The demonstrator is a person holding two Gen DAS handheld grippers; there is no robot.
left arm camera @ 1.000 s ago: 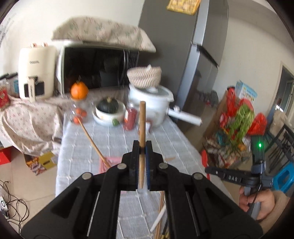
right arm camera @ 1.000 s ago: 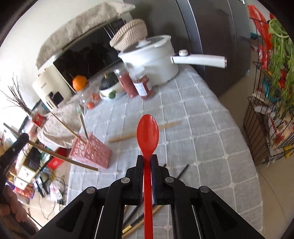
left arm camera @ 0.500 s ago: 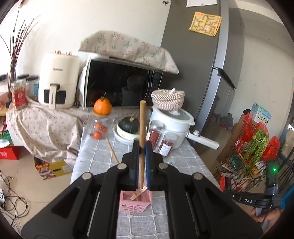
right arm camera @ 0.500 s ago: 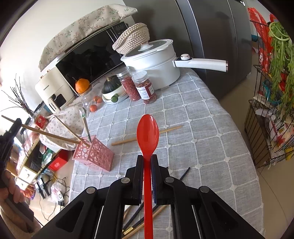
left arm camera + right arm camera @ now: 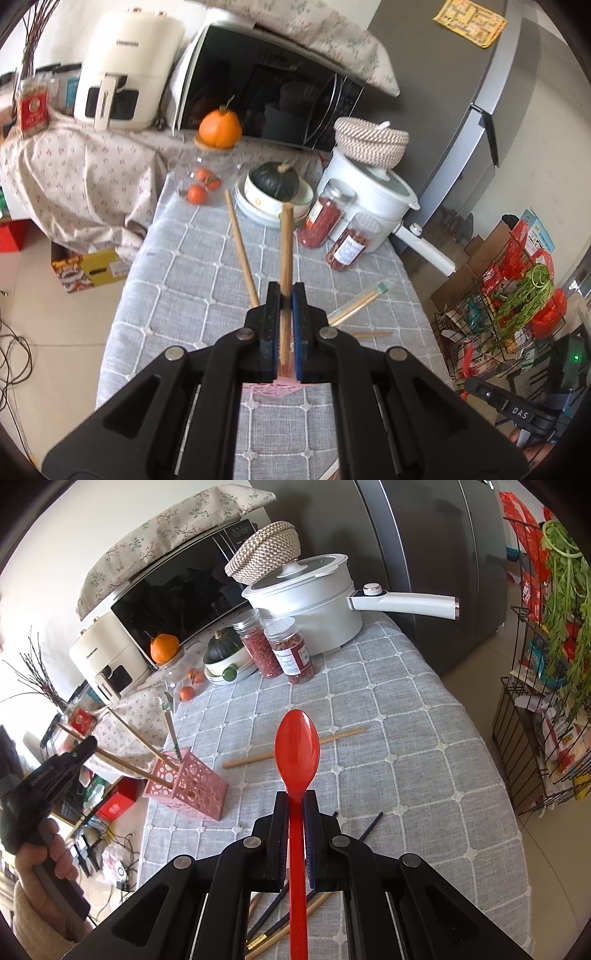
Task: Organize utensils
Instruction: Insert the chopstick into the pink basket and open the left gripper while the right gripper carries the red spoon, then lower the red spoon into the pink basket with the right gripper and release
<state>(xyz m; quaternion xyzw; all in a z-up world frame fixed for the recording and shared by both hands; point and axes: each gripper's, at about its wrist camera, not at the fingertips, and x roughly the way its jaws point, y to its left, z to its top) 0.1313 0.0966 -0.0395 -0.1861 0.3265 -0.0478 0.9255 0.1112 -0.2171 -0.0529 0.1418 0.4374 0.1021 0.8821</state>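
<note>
My left gripper (image 5: 285,291) is shut on a wooden chopstick (image 5: 285,251); its lower end reaches into the pink perforated utensil holder (image 5: 271,386), mostly hidden under the jaws. In the right wrist view the left gripper (image 5: 86,744) holds that chopstick (image 5: 125,766) slanting into the holder (image 5: 188,788), where another wooden chopstick (image 5: 142,738) and a green-tipped one (image 5: 171,731) stand. My right gripper (image 5: 295,797) is shut on a red plastic spoon (image 5: 297,749), held above the table to the right of the holder.
A loose wooden chopstick (image 5: 295,747) lies mid-table; dark and wooden chopsticks (image 5: 280,923) lie near the front edge. At the back stand a white pot (image 5: 306,602), two red-filled jars (image 5: 280,650), a squash bowl (image 5: 225,657) and a glass jar with an orange (image 5: 207,162). Grey checked tablecloth (image 5: 406,738).
The left gripper has tilted down and come closer over the pink holder, bringing the chopstick's lower end into it. The right gripper holds the spoon almost still.
</note>
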